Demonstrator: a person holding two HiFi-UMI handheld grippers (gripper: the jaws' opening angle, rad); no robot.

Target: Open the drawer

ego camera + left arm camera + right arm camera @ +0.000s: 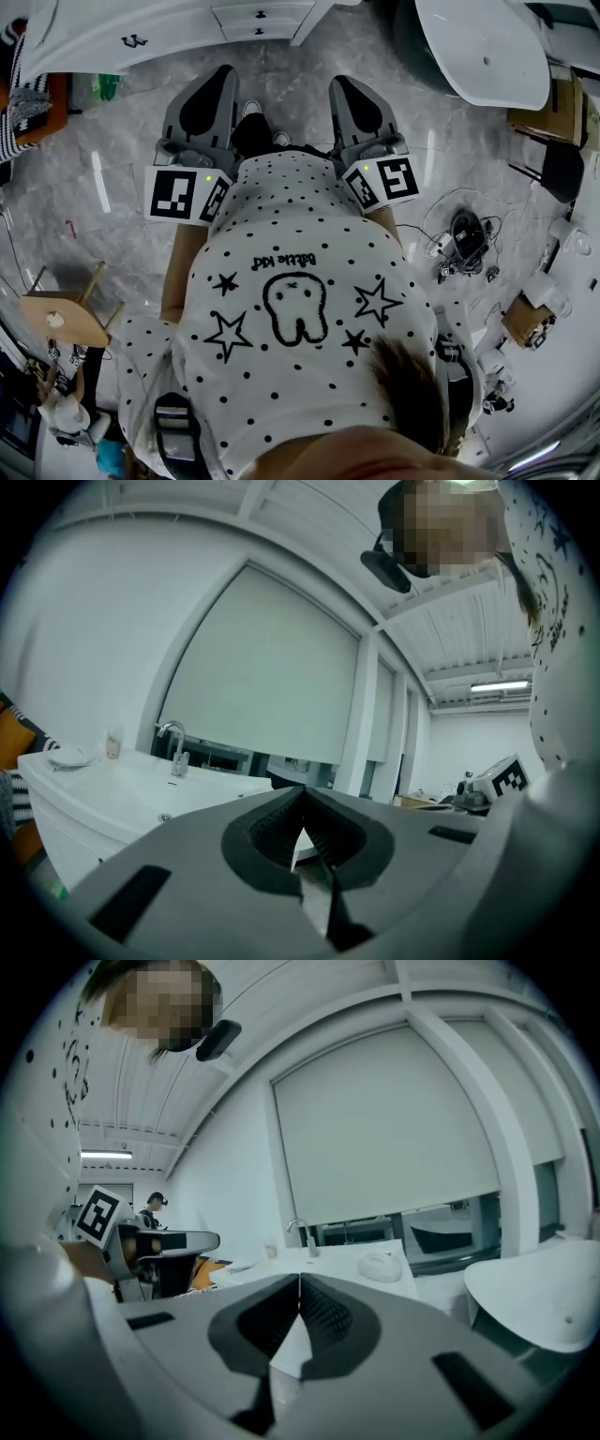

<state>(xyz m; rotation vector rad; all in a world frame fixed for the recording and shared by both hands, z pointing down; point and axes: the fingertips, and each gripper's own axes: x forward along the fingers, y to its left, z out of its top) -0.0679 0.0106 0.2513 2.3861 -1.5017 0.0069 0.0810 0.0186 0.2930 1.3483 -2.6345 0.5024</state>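
Left tool jaws pressed together, nothing btwn. Right tool same: closed tight, empty. Both held beside person's dotted shirt, pointing fwd. Drawer, dark handle, looks flush in front of white counter w/ sink, ahead, well apart from both tools

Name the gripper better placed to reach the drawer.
Left, likely: the left gripper lies nearer the drawer handle; the right gripper is farther, by the corner of the cabinet. Both are shut, empty.
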